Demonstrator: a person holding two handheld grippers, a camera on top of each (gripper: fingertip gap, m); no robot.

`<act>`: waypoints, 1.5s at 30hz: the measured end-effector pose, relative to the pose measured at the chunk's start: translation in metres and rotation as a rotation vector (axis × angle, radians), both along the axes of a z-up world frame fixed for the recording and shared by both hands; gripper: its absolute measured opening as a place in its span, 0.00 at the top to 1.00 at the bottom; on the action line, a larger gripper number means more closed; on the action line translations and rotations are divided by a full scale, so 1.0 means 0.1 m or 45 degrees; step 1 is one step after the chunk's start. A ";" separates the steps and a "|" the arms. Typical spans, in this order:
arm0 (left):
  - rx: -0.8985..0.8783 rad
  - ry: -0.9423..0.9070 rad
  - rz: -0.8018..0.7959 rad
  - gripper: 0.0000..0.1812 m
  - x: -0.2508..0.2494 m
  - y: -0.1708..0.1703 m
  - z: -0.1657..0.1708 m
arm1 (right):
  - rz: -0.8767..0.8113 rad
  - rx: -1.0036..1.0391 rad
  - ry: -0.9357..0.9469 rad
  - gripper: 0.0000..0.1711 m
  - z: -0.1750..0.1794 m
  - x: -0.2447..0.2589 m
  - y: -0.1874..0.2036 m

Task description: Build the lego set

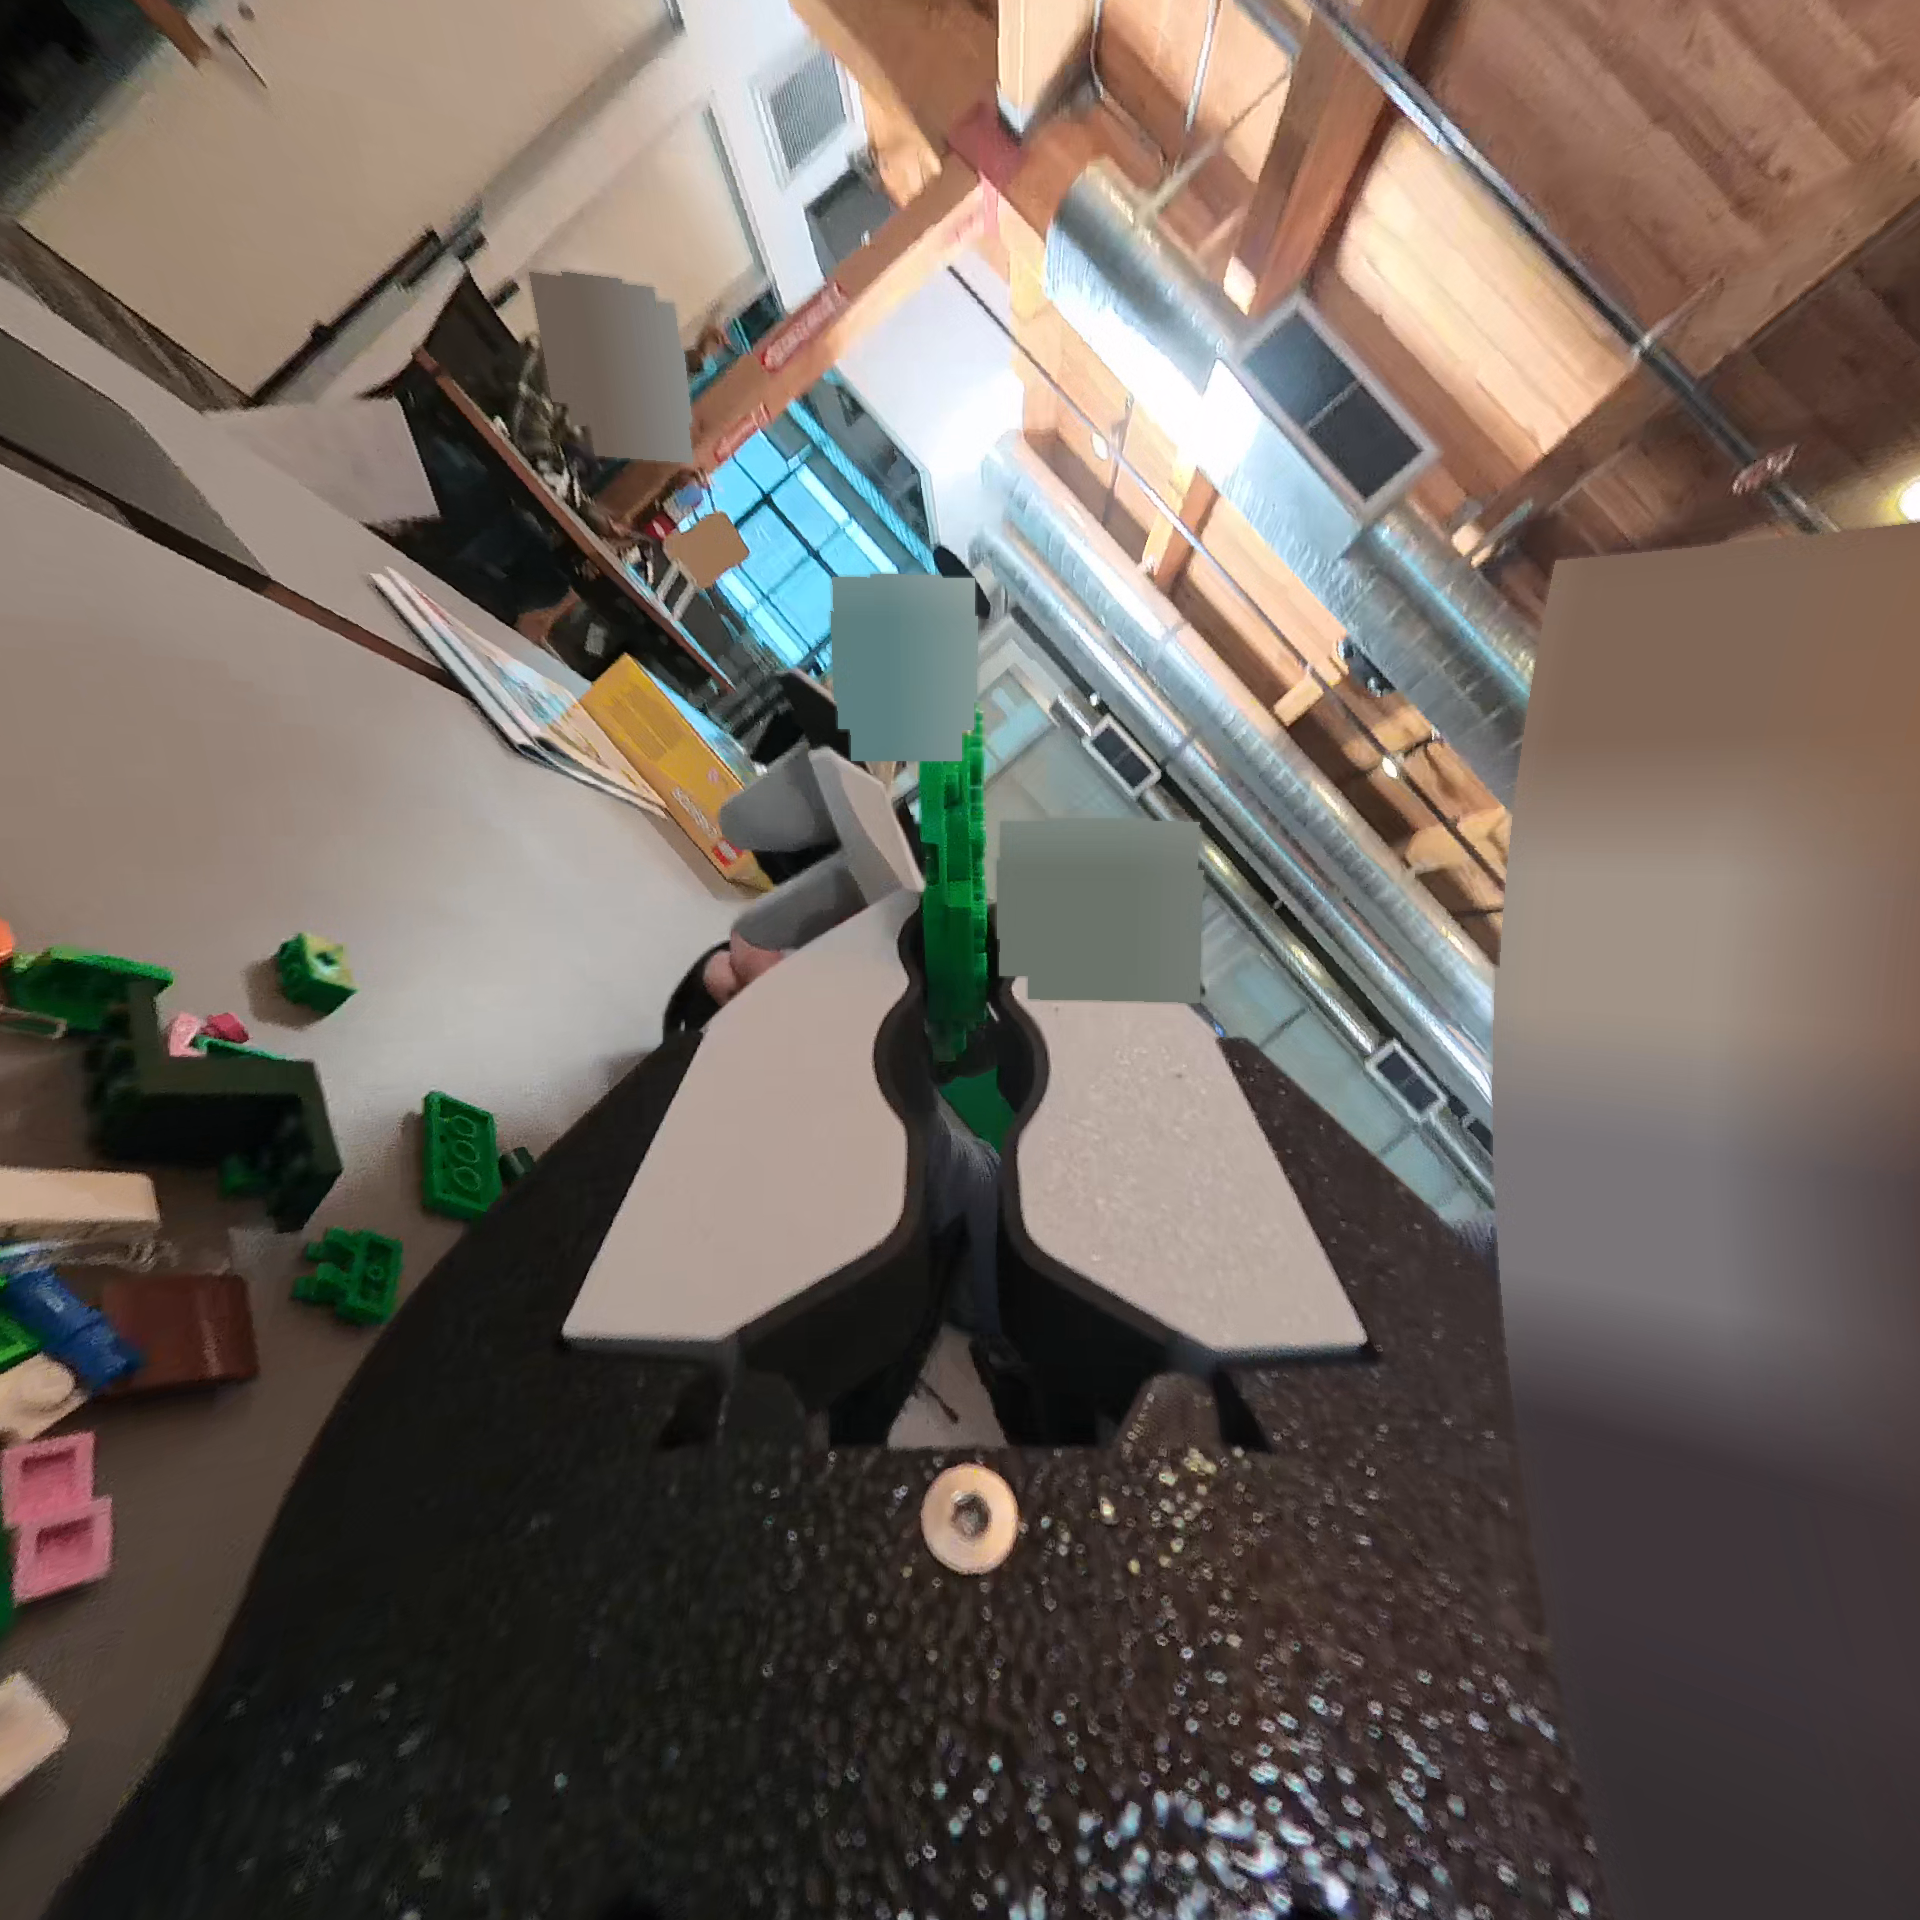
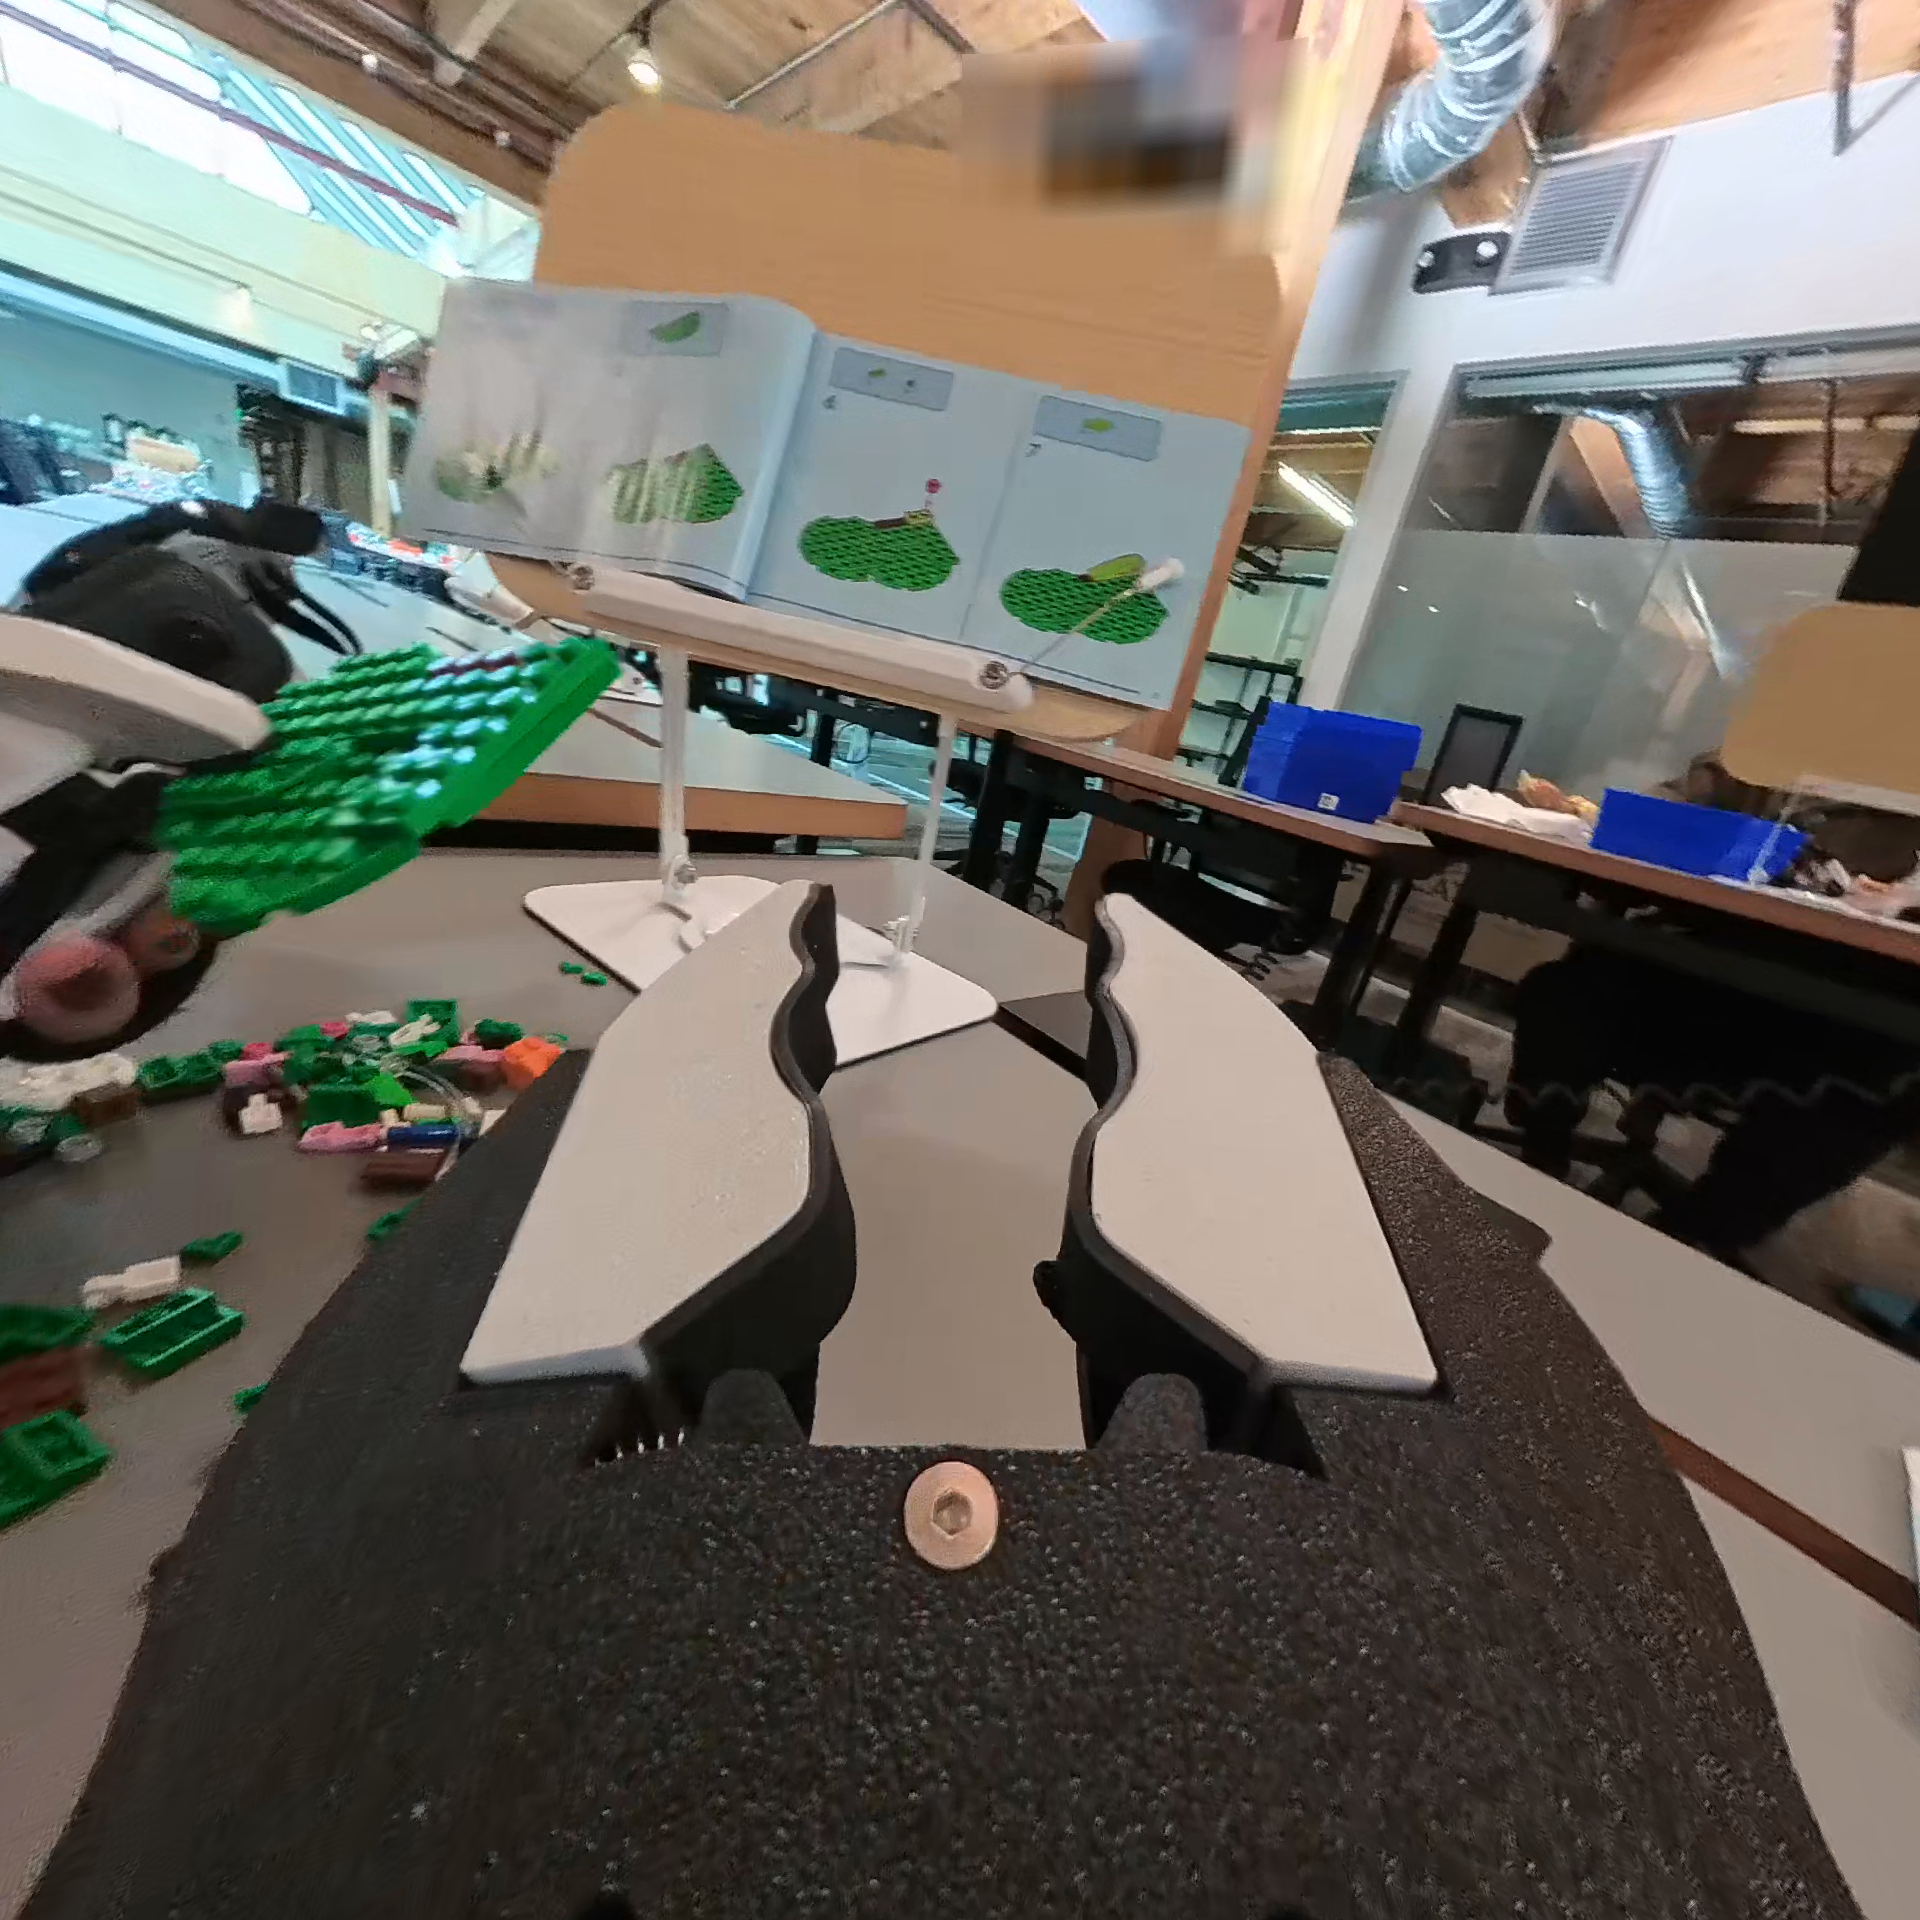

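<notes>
My left gripper [image 1: 961, 987] is shut on the green studded base plate [image 1: 954, 904], seen edge-on and lifted off the table. In the right wrist view the same plate [image 2: 353, 769] hangs tilted in the air at the left, held by the left gripper [image 2: 197, 790]. My right gripper [image 2: 961, 914] is open and empty, low over the grey table [image 2: 935, 1195]. In the left wrist view the right gripper's fingers [image 1: 862, 831] show just beyond the plate. Loose green, pink, brown and white bricks [image 2: 353, 1081] lie on the table at the left.
An open instruction booklet [image 2: 821, 468] rests on a white stand [image 2: 769, 935] straight ahead of my right gripper. A yellow box [image 1: 665, 748] and another booklet [image 1: 499, 675] lie farther along the table. Other tables with blue bins [image 2: 1330, 769] stand behind.
</notes>
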State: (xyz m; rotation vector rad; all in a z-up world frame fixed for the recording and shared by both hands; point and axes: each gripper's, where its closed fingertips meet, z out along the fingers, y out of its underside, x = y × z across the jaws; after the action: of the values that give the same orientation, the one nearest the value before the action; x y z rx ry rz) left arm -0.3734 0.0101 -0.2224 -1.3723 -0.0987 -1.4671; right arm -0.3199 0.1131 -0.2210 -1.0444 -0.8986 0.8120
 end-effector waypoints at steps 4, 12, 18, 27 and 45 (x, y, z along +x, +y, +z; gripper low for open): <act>-0.023 -0.034 0.091 0.96 -0.11 0.02 -0.04 | 0.078 0.067 0.007 0.75 0.03 0.00 -0.15; -0.004 0.036 0.196 0.96 -0.20 0.03 -0.05 | 0.103 0.055 -0.001 0.75 0.01 -0.02 -0.16; -0.007 0.044 0.182 0.96 -0.17 0.03 -0.08 | 0.100 0.044 -0.002 0.76 0.01 -0.01 -0.16; 0.014 0.051 0.207 0.96 -0.21 0.01 -0.04 | 0.111 0.049 -0.028 0.77 -0.02 -0.04 -0.18; 0.043 0.093 0.268 0.96 -0.29 -0.01 -0.01 | 0.107 0.047 -0.040 0.78 -0.04 -0.05 -0.16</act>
State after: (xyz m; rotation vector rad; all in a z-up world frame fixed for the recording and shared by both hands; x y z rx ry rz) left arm -0.4021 0.0095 -0.2233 -1.3439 -0.1659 -1.2375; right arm -0.3250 0.0970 -0.2250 -0.9950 -0.9860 0.8482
